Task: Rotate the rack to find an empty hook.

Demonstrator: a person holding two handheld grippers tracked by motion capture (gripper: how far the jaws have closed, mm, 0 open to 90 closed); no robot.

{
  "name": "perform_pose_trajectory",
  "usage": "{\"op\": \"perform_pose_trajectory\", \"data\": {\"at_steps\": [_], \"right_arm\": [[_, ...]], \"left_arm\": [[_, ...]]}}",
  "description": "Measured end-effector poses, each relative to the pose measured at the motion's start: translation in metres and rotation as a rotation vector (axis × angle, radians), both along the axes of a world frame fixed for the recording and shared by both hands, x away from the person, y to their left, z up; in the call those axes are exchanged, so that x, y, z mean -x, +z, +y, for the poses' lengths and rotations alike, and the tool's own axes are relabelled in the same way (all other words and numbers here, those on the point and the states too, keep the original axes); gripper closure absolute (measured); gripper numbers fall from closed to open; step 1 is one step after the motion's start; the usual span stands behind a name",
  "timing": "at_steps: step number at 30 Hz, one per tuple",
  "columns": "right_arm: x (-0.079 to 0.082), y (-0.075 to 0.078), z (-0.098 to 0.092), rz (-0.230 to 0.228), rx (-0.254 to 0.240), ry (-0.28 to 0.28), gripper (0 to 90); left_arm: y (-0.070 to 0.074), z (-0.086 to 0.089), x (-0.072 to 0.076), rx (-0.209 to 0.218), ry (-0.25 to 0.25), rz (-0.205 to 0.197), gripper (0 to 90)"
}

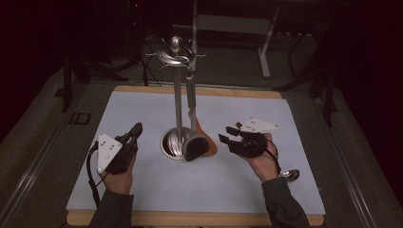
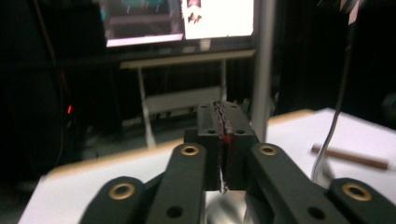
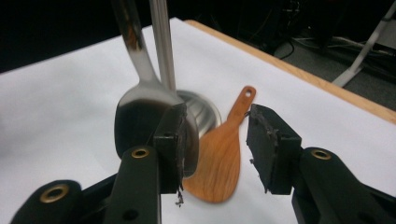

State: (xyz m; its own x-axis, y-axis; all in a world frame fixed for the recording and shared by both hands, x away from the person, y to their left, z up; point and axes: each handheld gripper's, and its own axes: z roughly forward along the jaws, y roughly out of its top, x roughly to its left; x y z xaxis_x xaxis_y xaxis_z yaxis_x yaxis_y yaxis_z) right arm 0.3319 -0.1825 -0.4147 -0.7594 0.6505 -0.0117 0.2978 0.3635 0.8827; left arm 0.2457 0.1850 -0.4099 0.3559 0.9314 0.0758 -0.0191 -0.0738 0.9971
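Observation:
A metal utensil stand point(image 1: 178, 102) rises from its round base point(image 1: 170, 142) in the middle of the white mat. From one hook hangs a dark, steel-handled serving spoon point(image 1: 193, 146), its bowl low beside the base. A wooden spatula point(image 1: 209, 144) lies flat just behind it. My right gripper point(image 1: 227, 134) is open a little right of both. In the right gripper view its jaws point(image 3: 217, 126) frame the spatula point(image 3: 223, 156) without touching, and the spoon bowl point(image 3: 135, 119) is behind the left jaw. My left gripper point(image 1: 137, 128), left of the base, is shut with nothing held point(image 2: 222, 135).
A metal spoon point(image 1: 290, 175) lies on the mat point(image 1: 142, 104) by the right wrist. The mat covers a wooden board point(image 1: 199, 89). In the left gripper view the stand pole point(image 2: 261, 70) rises just right of the jaws, and a brown wooden handle point(image 2: 350, 157) lies on the mat.

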Motion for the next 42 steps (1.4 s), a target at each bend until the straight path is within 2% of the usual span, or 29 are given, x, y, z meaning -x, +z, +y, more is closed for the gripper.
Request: {"op": "perform_pose_trajectory", "data": {"at_steps": [3,8,11,21,24,26,28,30,31,37,42], "right_arm": [[0.003,-0.005,-0.002,-0.008,0.026,-0.012,57.5],[0.007,-0.012,-0.011,0.006,-0.006,-0.028,55.5],[0.011,-0.017,-0.016,0.007,-0.001,-0.034,55.1],[0.024,-0.043,-0.029,0.038,0.015,-0.067,51.0],[0.027,-0.050,-0.032,0.043,0.016,-0.075,50.9],[0.027,-0.051,-0.033,0.045,0.034,-0.083,50.7],[0.027,-0.051,-0.036,0.042,0.027,-0.087,50.6],[0.028,-0.051,-0.037,0.044,0.021,-0.092,50.6],[0.028,-0.051,-0.039,0.043,0.019,-0.095,50.6],[0.029,-0.052,-0.044,0.043,0.002,-0.110,50.6],[0.028,-0.053,-0.046,0.045,-0.003,-0.120,50.6]], "left_arm": [[0.021,-0.006,-0.002,0.025,-0.023,-0.055,90.0],[0.053,-0.017,-0.003,0.051,-0.055,-0.139,90.0],[0.069,-0.024,-0.003,0.054,-0.068,-0.180,90.0],[0.105,-0.050,-0.010,0.064,-0.103,-0.263,90.0],[0.113,-0.055,-0.014,0.063,-0.101,-0.275,90.0],[0.117,-0.058,-0.016,0.065,-0.099,-0.281,90.0],[0.122,-0.060,-0.019,0.063,-0.094,-0.286,90.0],[0.123,-0.061,-0.021,0.064,-0.093,-0.286,89.9],[0.126,-0.060,-0.024,0.069,-0.090,-0.270,89.9],[0.127,-0.060,-0.031,0.070,-0.063,-0.252,90.0],[0.124,-0.062,-0.034,0.047,-0.044,-0.256,90.0]]}}
